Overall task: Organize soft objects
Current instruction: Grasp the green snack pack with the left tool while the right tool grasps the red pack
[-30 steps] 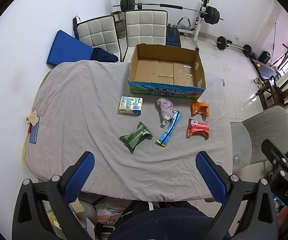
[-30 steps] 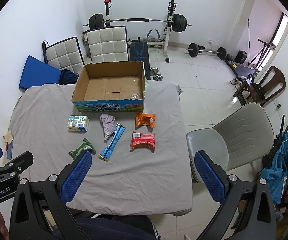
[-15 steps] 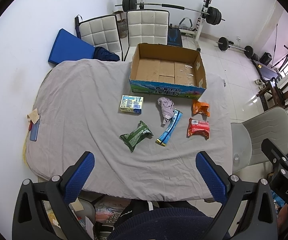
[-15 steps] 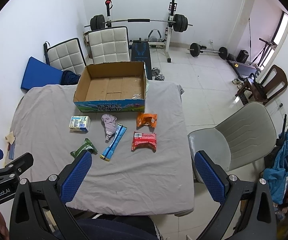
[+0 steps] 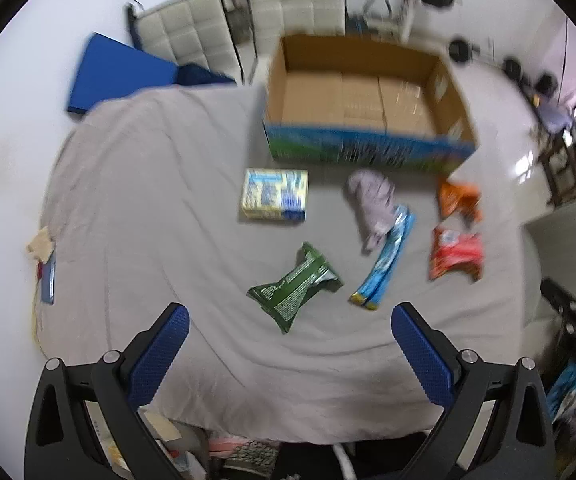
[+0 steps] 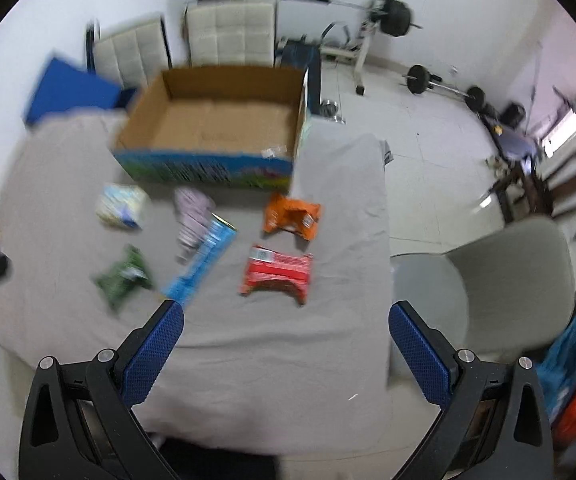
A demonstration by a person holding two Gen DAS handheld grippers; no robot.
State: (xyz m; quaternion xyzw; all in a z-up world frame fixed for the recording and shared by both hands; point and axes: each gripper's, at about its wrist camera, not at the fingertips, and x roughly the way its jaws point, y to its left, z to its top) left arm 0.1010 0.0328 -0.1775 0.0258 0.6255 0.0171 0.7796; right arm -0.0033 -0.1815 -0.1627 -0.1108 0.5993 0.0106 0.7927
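Observation:
Several soft items lie on the grey-covered table [image 5: 147,208]: a green packet [image 5: 294,286], a tissue pack [image 5: 275,199], a lilac cloth [image 5: 372,202], a long blue packet [image 5: 386,262], an orange packet [image 5: 458,200] and a red packet [image 5: 454,254]. An open, empty cardboard box [image 5: 362,98] stands behind them. My left gripper [image 5: 288,320] is open, above the table's near part, just short of the green packet. My right gripper [image 6: 285,318] is open, just short of the red packet [image 6: 277,274]; the orange packet [image 6: 292,216] and box [image 6: 215,120] lie beyond.
A grey chair [image 6: 500,280] stands right of the table. Two white padded chairs [image 5: 288,0] and a blue mat [image 5: 115,72] are behind it. A barbell rack [image 6: 372,16] and weights stand on the tiled floor. A phone [image 5: 47,280] lies at the table's left edge.
Both grippers have moved forward and down toward the table; the items and box now look larger and closer. The views are blurred by motion. Nothing was taken hold of.

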